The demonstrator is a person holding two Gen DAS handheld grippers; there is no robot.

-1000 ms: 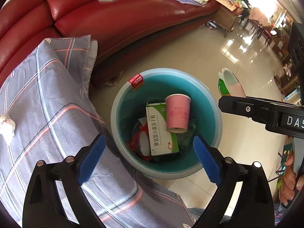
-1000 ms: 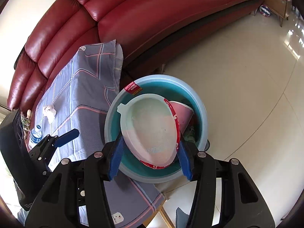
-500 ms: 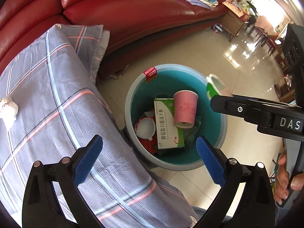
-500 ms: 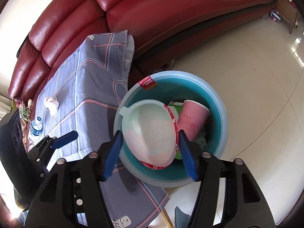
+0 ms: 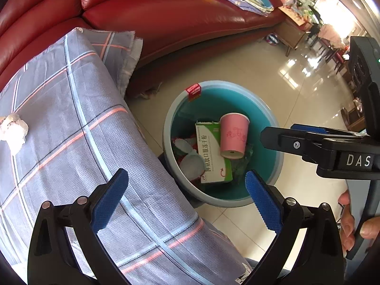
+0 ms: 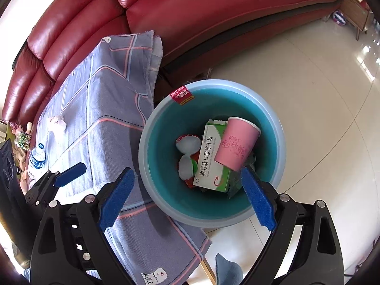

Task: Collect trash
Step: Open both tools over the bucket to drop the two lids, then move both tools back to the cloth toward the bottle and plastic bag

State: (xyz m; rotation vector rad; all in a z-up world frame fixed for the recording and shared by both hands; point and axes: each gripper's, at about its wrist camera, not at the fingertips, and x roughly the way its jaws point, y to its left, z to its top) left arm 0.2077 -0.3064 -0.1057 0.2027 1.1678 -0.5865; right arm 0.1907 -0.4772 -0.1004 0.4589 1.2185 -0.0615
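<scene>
Dropped lid [image 6: 188, 146] lies binned; right hand-held gripper [image 6: 187, 198] (wide open) holds nothing.

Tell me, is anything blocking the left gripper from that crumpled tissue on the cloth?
Nothing visible does. The left gripper is open above the checked cloth, and only bare cloth lies between it and the tissue.

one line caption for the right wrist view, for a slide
Open right gripper above teal bin holding pink cup and green box.
</scene>
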